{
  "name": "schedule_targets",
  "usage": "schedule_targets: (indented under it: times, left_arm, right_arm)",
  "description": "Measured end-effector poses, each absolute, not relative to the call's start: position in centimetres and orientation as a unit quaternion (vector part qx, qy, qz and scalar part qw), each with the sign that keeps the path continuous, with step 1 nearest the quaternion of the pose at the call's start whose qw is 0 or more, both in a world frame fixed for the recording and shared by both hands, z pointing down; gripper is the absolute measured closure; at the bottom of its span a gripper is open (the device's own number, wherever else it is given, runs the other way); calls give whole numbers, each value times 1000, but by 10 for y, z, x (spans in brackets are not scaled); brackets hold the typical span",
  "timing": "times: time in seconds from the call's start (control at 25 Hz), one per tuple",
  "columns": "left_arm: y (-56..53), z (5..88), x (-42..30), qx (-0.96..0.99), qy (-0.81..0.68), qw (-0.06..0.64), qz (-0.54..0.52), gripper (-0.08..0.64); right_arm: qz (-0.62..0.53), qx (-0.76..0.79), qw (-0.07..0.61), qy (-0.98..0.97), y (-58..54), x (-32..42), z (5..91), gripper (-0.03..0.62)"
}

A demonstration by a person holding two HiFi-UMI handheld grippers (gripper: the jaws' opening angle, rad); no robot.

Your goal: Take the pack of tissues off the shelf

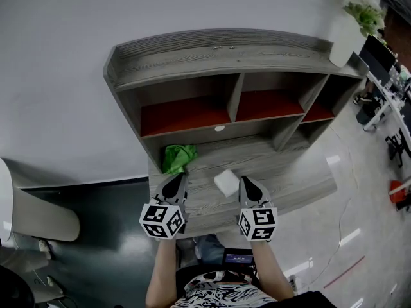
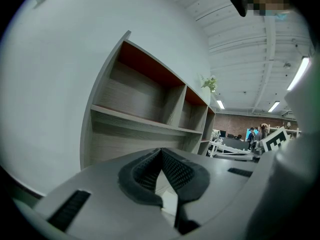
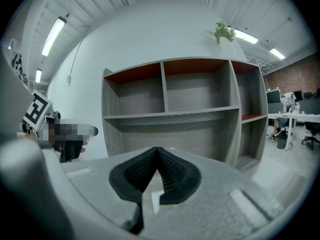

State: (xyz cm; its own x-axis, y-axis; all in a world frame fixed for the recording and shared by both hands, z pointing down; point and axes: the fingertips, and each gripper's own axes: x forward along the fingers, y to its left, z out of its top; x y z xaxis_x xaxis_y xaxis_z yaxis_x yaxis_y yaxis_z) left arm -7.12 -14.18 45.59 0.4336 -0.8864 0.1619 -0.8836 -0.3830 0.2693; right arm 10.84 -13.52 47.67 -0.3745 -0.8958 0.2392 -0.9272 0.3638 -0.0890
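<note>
Tissues [image 1: 226,182] lower centre of frame, on shelf [image 1: 212,56] ledge, just beside right gripper [image 1: 246,181]. Likely light, soft, crushable: pinch gently across narrow sides. Left gripper [image 1: 178,179] and right: jaws together, empty.

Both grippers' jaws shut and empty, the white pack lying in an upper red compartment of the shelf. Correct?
Not quite. The head view shows the white pack lying on the lower grey shelf board, below the red compartments, which are empty. The rest holds.

no word, number or brand name can be read anywhere. the cube [image 1: 162,220] on the left gripper [image 1: 178,179] and the cube [image 1: 258,224] on the right gripper [image 1: 245,181] show only black and white square patterns, no letters.
</note>
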Motion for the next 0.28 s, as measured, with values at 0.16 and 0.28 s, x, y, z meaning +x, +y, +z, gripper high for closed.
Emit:
schedule_targets:
  times: [0.16,0.28]
  left_arm:
    - [-144,458,-70,832,-530,161,-3,554]
    - [-145,460,-67,834,-528,162,-2,554]
  right_arm:
    - [102,552,67,-825,-137,109,472,588]
    - [101,552,65,-825,-139,111,471,588]
